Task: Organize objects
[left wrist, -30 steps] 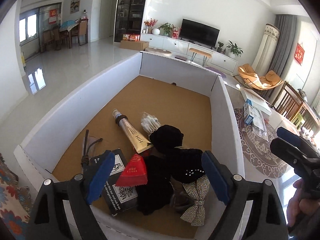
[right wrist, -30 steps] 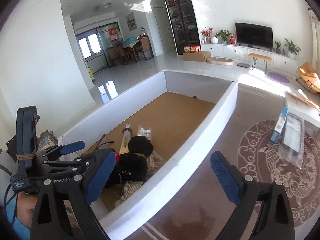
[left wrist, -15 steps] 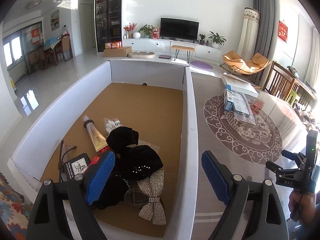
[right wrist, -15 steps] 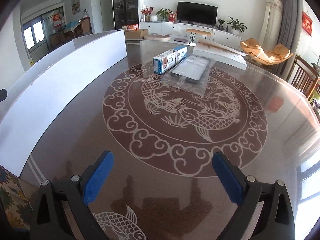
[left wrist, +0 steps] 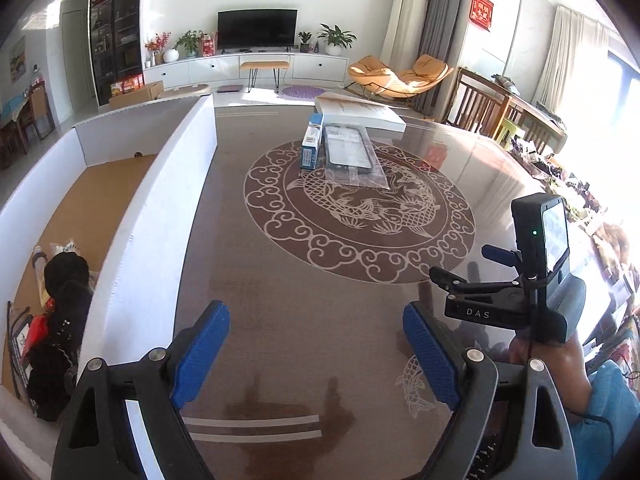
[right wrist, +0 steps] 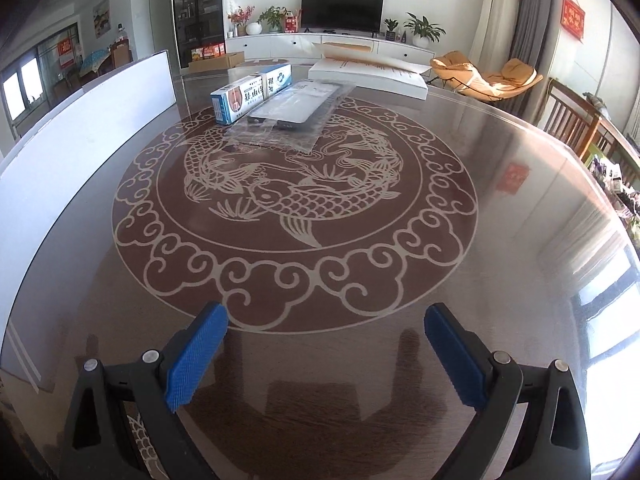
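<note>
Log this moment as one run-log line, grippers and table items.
left gripper: open, empty | right gripper: open, empty | blue box, bagged item: on table, untouched

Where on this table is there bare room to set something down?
The near table top, over the fish medallion and between both open grippers, is bare. The far side is crowded: blue-and-white carton, bagged dark item, flat white box. The open box's near corner is heaped; its far floor is bare.
</note>
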Action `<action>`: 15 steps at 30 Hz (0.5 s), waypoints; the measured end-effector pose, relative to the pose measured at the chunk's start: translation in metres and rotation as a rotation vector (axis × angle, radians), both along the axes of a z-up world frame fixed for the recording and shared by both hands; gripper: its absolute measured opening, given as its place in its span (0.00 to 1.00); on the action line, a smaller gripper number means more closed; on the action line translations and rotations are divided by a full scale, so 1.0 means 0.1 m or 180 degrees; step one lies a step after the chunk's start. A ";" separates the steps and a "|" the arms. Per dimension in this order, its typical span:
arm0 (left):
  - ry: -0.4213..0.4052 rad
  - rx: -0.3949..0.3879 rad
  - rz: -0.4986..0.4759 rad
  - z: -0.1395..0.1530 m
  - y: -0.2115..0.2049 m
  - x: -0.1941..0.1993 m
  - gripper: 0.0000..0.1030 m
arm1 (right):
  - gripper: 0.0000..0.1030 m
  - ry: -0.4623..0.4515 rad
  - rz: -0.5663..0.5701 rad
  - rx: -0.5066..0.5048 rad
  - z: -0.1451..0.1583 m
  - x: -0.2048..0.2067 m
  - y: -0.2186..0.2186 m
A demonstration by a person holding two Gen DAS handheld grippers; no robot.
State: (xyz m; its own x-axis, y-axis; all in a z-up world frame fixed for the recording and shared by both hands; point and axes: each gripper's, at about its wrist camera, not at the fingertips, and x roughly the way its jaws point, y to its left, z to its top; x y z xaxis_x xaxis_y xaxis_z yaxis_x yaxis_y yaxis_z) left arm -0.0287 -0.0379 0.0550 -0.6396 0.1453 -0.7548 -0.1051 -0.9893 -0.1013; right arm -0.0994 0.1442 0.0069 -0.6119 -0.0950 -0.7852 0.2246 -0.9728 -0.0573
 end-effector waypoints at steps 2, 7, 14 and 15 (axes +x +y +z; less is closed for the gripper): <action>-0.0048 -0.0032 0.0029 -0.08 0.09 -0.22 0.86 | 0.96 -0.0030 0.0005 0.0032 -0.02 -0.01 -0.01; -0.0001 0.0015 0.0171 -0.14 0.15 -1.01 0.86 | 1.00 -0.0083 -0.0026 0.0042 -0.05 -0.04 0.00; -0.0013 -0.0204 0.0005 -0.22 0.26 -2.27 0.81 | 1.00 -0.0170 0.0003 -0.0115 -0.08 -0.07 0.04; -0.0027 -0.0230 0.0006 -0.25 0.26 -2.42 0.81 | 1.00 -0.0170 0.0006 -0.0115 -0.08 -0.06 0.04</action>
State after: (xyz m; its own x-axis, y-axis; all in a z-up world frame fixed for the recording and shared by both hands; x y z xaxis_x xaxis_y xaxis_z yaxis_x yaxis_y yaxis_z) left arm -0.2711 -0.0116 0.0305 -0.6334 0.0891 -0.7687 -0.1026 -0.9943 -0.0307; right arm -0.1059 0.1479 -0.0015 -0.5689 -0.1250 -0.8128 0.2283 -0.9735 -0.0101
